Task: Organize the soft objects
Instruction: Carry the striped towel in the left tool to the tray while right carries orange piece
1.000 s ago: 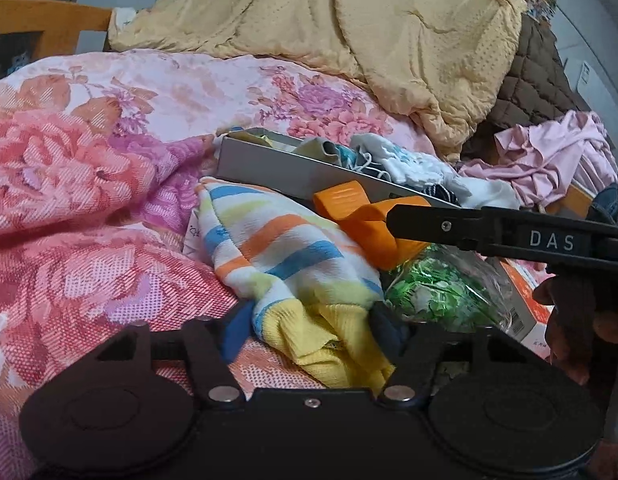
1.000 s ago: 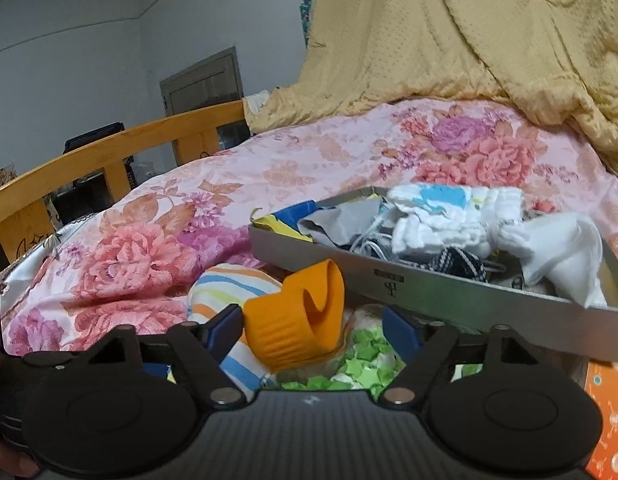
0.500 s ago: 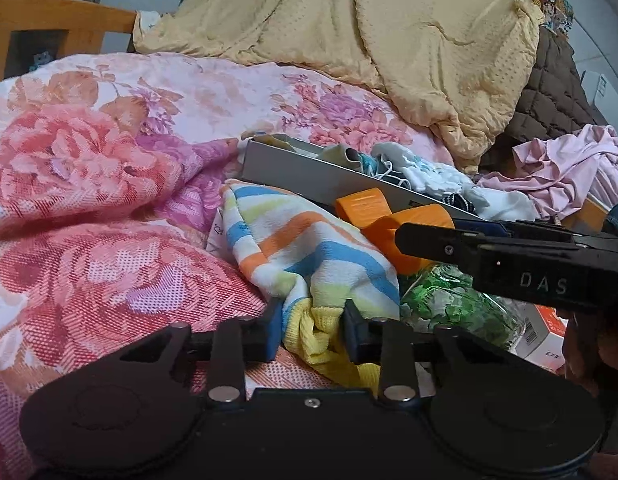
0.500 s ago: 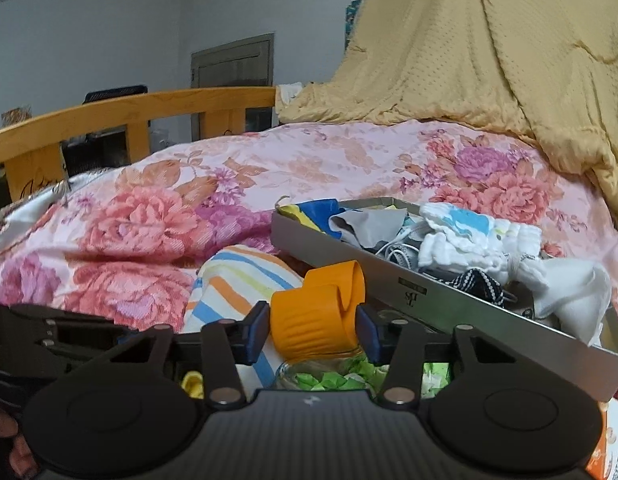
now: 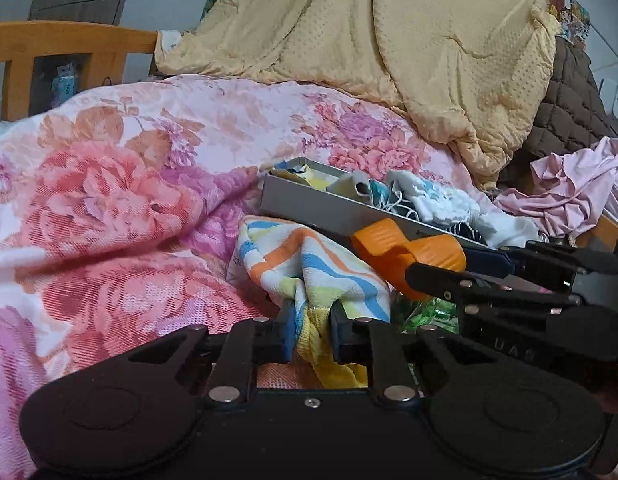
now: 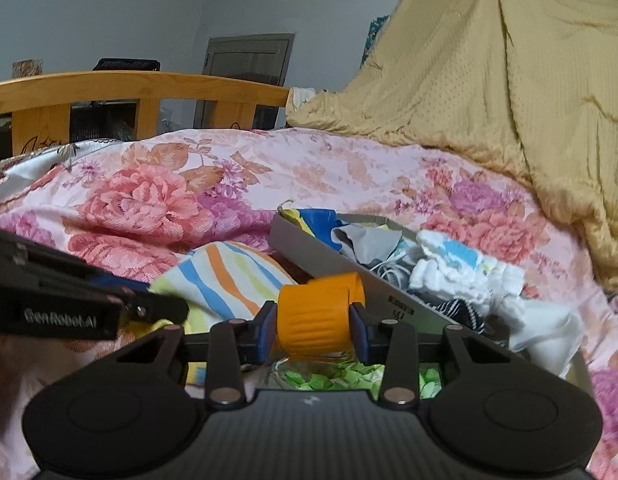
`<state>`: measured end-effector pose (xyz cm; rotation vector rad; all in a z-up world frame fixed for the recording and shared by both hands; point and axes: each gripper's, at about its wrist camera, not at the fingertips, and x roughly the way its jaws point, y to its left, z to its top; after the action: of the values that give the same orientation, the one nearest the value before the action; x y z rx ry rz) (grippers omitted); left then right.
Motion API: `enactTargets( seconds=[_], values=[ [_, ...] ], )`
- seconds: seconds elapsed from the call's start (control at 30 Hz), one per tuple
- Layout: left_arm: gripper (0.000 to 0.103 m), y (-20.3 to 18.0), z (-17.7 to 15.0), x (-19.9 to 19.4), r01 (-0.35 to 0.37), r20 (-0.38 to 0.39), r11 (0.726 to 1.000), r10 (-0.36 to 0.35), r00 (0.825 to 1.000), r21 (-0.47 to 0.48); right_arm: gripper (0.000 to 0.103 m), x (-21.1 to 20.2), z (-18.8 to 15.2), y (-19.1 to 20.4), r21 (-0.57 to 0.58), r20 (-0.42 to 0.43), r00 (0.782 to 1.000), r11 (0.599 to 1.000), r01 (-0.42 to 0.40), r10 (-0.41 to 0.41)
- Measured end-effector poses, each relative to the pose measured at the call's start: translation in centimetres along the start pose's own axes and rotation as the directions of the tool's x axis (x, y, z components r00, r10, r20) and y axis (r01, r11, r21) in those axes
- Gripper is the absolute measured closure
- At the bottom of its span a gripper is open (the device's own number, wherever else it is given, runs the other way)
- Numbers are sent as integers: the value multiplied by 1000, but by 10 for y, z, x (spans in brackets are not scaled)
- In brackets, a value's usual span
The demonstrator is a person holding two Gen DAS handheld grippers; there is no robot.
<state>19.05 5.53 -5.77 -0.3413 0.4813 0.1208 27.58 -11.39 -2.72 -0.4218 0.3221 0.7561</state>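
Observation:
My left gripper is shut on a striped cloth with a yellow edge, bunched between the fingers and lifted off the floral bedspread. The cloth also shows in the right wrist view. My right gripper is shut on an orange ribbed rolled piece, which also shows in the left wrist view. A grey tray just behind holds several small cloths and socks; it also shows in the right wrist view.
A clear bag of green bits lies under the right gripper. A yellow blanket is heaped at the back. A brown quilt and pink garment lie at right. A wooden bed rail runs behind.
Both grippers closed from open: the left onto the striped cloth, the right onto the orange piece. Both have risen a little, lifting what they hold.

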Motion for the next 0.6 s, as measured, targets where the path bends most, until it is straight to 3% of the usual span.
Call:
enactTargets(
  seconds=[0.27,0.43,0.6],
  values=[
    [86,-5,23,-19,-62,9,998,62,998,-11,61,-10,-1,8,-90,21,1000,996,20,-18],
    [86,-15,45,-34,-102,43,994,100,994,50,62,-24,0,15,-164,69,997,986,42,-31],
    [86,-21,64,-45,-104,34,994,103,994,41,62,-34,2,18,-187,104,994,981,48,-29]
  ],
)
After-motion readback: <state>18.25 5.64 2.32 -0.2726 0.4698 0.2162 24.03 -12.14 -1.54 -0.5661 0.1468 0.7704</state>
